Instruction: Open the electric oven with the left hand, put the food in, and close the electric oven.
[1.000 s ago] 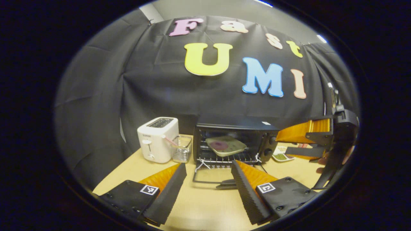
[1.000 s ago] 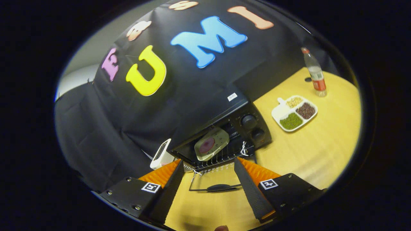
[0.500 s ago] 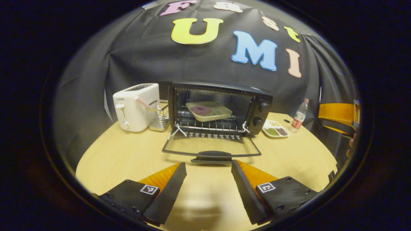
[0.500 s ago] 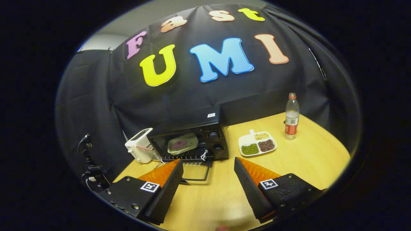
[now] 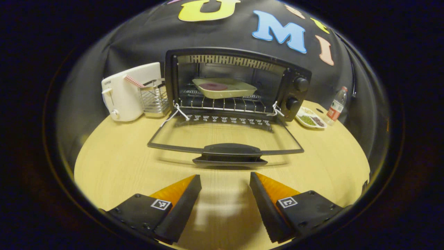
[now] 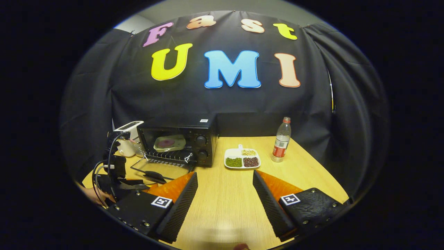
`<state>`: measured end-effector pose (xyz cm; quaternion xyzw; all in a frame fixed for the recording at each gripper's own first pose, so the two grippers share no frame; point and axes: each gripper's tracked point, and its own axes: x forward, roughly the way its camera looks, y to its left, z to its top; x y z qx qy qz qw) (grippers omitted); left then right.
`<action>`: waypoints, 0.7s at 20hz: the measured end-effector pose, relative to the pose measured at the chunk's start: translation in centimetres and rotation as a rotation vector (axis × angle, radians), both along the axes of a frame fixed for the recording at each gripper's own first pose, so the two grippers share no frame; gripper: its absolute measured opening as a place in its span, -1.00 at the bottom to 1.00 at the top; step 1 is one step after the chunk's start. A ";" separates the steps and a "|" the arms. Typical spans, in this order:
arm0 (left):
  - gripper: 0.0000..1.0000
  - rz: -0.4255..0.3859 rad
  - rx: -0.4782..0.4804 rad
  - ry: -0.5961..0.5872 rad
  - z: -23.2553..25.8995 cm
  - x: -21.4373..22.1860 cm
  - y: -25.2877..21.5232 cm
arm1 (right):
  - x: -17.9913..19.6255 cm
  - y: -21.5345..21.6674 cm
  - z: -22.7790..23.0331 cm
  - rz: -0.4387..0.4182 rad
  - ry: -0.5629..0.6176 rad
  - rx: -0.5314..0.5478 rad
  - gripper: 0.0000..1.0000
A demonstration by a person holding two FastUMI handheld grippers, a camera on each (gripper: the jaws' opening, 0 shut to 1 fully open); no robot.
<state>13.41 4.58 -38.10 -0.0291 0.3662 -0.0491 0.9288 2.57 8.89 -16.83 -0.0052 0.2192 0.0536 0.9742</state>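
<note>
On the table [image 5: 114, 163], the left hand-held gripper [image 5: 225, 184] hangs spread and empty, squared to the handle [image 5: 230, 150] of the dropped oven door [image 5: 225, 133], likely to lift it; the food tray [image 5: 223, 87] sits on the oven [image 5: 239, 86] rack; the right hand-held gripper [image 6: 225, 182] idles, parted, well clear.

Black oven [image 5: 295, 74], cream tray [image 5: 225, 91], white toaster [image 5: 123, 93], tan table [image 5: 114, 163]

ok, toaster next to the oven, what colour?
White toaster, clearest in the left gripper view, sitting left of the black oven.
</note>
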 end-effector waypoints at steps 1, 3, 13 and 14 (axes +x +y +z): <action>1.00 -0.012 0.007 -0.018 0.0 0.9 -0.2 | -0.1 0.0 0.0 0.000 -0.002 -0.011 0.96; 1.00 -0.027 0.034 -0.016 -0.1 1.7 -0.5 | -0.1 0.2 0.0 -0.002 -0.001 -0.030 0.96; 1.00 -0.028 0.025 -0.115 3.1 2.1 -0.4 | 1.2 3.5 -0.3 0.064 -0.011 -0.024 0.96; 0.92 -0.020 0.011 -0.126 4.0 2.5 -0.6 | 1.5 3.9 -0.4 0.074 -0.007 -0.022 0.96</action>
